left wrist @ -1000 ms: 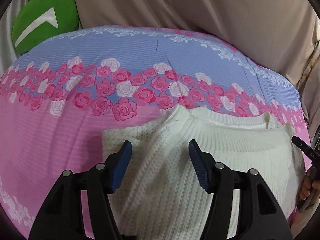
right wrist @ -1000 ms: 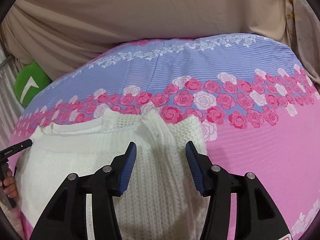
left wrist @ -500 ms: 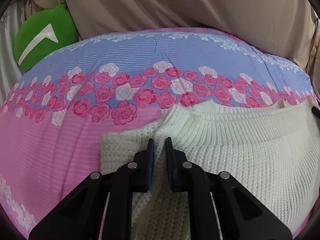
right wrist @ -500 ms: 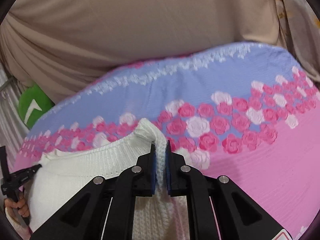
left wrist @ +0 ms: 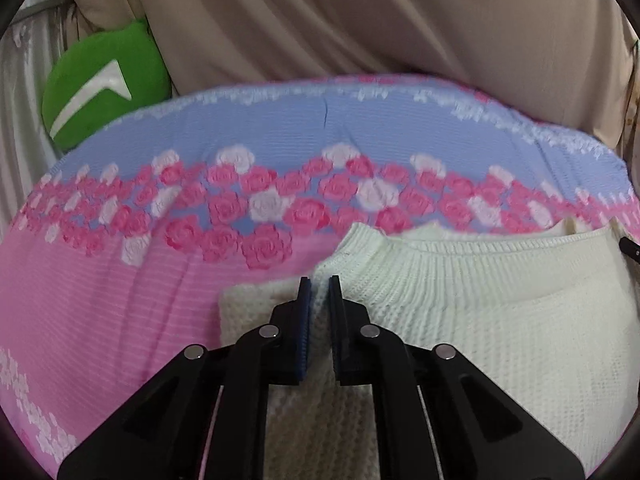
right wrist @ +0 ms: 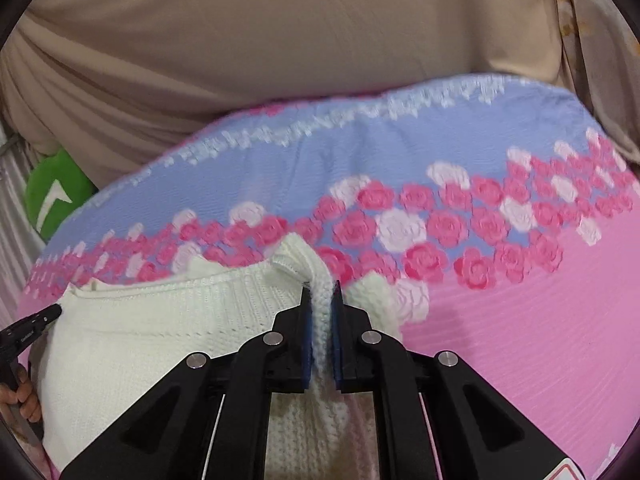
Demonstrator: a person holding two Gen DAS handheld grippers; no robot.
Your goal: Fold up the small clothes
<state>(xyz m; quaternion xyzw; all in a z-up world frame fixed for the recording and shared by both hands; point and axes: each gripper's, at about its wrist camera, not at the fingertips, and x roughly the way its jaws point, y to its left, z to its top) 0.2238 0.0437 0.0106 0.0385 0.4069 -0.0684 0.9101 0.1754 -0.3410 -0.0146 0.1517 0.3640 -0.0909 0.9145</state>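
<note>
- Both pairs of tongs stood wide over the knit a second ago; since then each has snapped closed on it, and the far cloth looks blurred.
- Nearest me, my left gripper (left wrist: 319, 285) is pinched nearly together with a ridge of the white sweater (left wrist: 480, 320) caught between its blue pads – the fold sits at one shoulder, beside the ribbed neckline.
- My right gripper (right wrist: 320, 292) is just as tight, clamped on the sweater's (right wrist: 160, 340) other shoulder, where the knit bunches up into a small peak above the pads.
- From the right camera, a hand (right wrist: 18, 396) on the other tong's handle shows at the sweater's left edge.
- The sweater lies flat on the floral bedspread (left wrist: 120, 320), neckline toward the band of roses, its body running back toward me.
- Beyond the sweater the bedspread turns from pink to roses to blue – then ends against a beige sheet (left wrist: 400, 20).
- A green cushion (left wrist: 104, 80) with a white mark sits past the sweater, at the bedspread's far left corner.
</note>
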